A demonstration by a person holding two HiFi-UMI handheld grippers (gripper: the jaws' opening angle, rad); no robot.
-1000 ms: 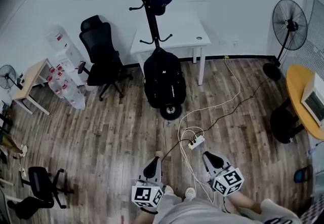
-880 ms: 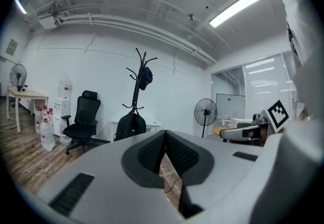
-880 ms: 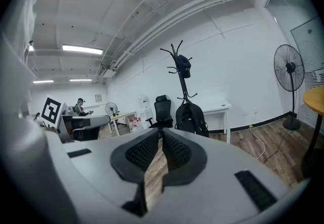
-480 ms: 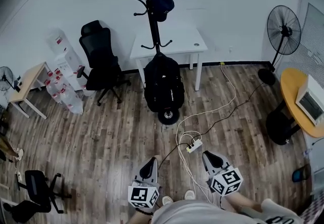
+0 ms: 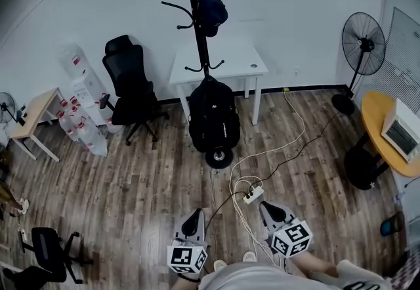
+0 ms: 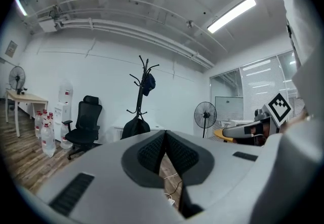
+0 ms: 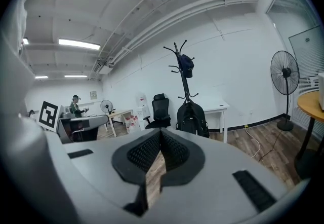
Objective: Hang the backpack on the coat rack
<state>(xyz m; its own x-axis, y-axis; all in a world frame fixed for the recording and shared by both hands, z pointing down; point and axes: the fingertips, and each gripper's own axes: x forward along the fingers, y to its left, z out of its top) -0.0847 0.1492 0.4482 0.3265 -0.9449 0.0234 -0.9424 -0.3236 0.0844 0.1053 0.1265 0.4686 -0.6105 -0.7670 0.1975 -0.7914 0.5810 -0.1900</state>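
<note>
A black backpack [image 5: 213, 115] hangs low on the black coat rack [image 5: 197, 16], just above the rack's round base [image 5: 218, 157]; it also shows as backpack [image 7: 192, 118] and backpack [image 6: 134, 127]. A dark cap [image 5: 213, 6] hangs on an upper hook. My left gripper [image 5: 195, 220] and right gripper [image 5: 268, 207] are both shut and empty, held side by side near the person's body, well short of the rack. In the gripper views the left gripper [image 6: 164, 139] and right gripper [image 7: 160, 139] point across the room toward the rack.
A white table [image 5: 220, 69] stands behind the rack, a black office chair [image 5: 131, 88] to its left. White and black cables with a power strip [image 5: 252, 195] lie on the wood floor ahead of the grippers. A standing fan [image 5: 361, 36] and round table [image 5: 387, 128] are at right.
The whole head view has shifted: the rack and backpack sit lower and farther in the picture, as the person steps back. Both grippers stay side by side and empty.
</note>
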